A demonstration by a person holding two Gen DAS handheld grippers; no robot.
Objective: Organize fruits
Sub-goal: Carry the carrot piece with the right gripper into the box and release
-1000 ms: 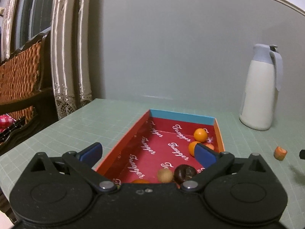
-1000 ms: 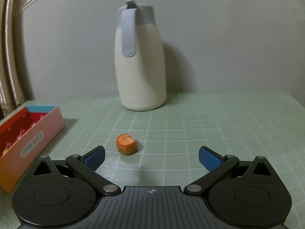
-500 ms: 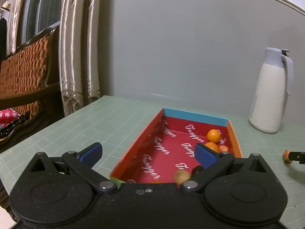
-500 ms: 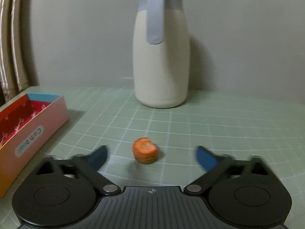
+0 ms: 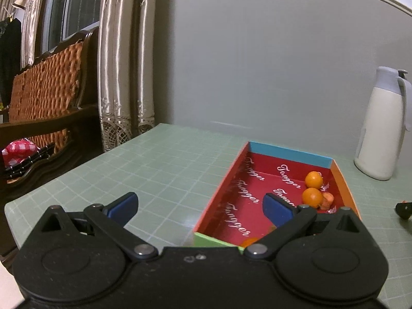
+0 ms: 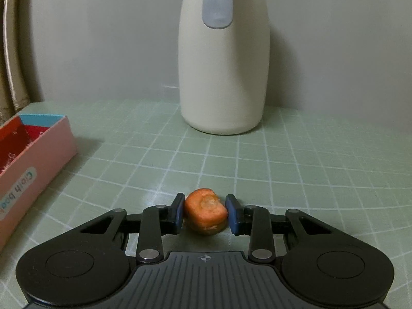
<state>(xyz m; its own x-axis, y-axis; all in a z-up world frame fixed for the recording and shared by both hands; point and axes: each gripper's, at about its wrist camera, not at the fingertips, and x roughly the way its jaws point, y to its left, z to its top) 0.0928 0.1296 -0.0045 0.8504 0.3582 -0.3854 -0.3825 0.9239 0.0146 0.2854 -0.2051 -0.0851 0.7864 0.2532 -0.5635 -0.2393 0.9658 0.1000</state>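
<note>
In the right wrist view my right gripper [image 6: 206, 215] is shut on an orange fruit piece [image 6: 206, 212] that rests on the green mat. The red box [image 6: 28, 154] lies to its left. In the left wrist view my left gripper [image 5: 199, 208] is open and empty, held above the near left edge of the red box [image 5: 229, 195]. The box holds two orange round fruits [image 5: 312, 189], a small orange piece [image 5: 327, 200] and another fruit [image 5: 248, 242] partly hidden by my gripper. The right gripper [image 5: 404, 208] shows at the far right edge.
A white thermos jug [image 6: 224, 59] stands behind the fruit piece, near the wall; it also shows in the left wrist view [image 5: 381, 126]. A wicker chair [image 5: 43, 108] and curtains [image 5: 123, 64] stand left of the table. The green grid mat [image 5: 154, 170] covers the table.
My right gripper moved forward and closed on the orange fruit piece. My left gripper drew back and left from the box, staying open.
</note>
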